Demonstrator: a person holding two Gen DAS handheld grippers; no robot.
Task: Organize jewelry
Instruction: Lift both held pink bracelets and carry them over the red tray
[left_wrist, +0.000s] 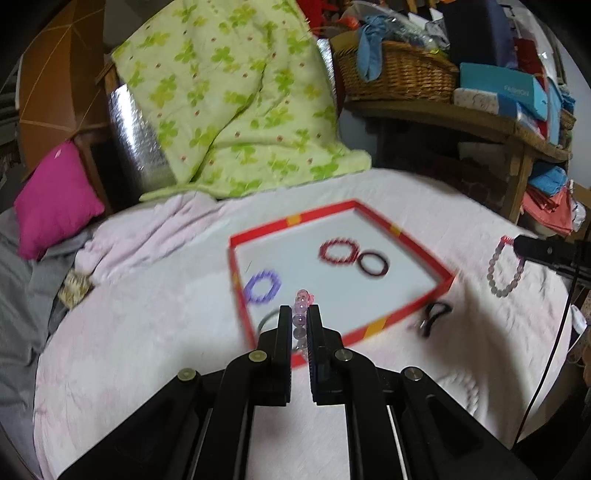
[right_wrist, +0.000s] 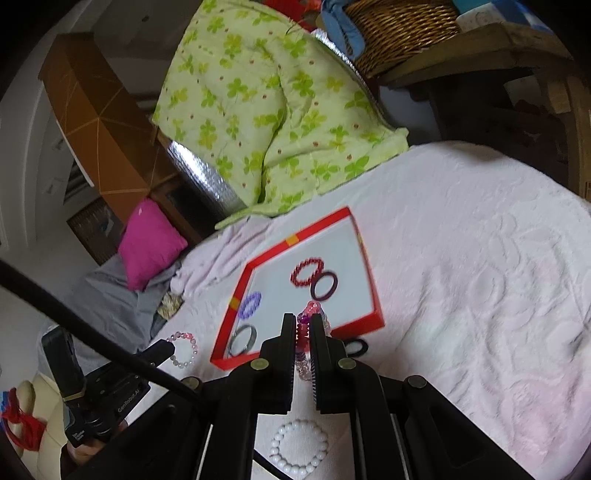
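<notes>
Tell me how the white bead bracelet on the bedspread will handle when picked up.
The white bead bracelet is probably floppy: separate round beads on a string, so it would sag from a pinch. The beads look glossy, so perhaps slippery. Lying flat on the soft pink bedspread, it seems unlikely to roll.

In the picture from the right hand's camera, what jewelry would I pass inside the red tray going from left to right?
grey bangle → purple bracelet → red beaded bracelet → dark bangle, all lying in the red tray. The last two touch.
</notes>
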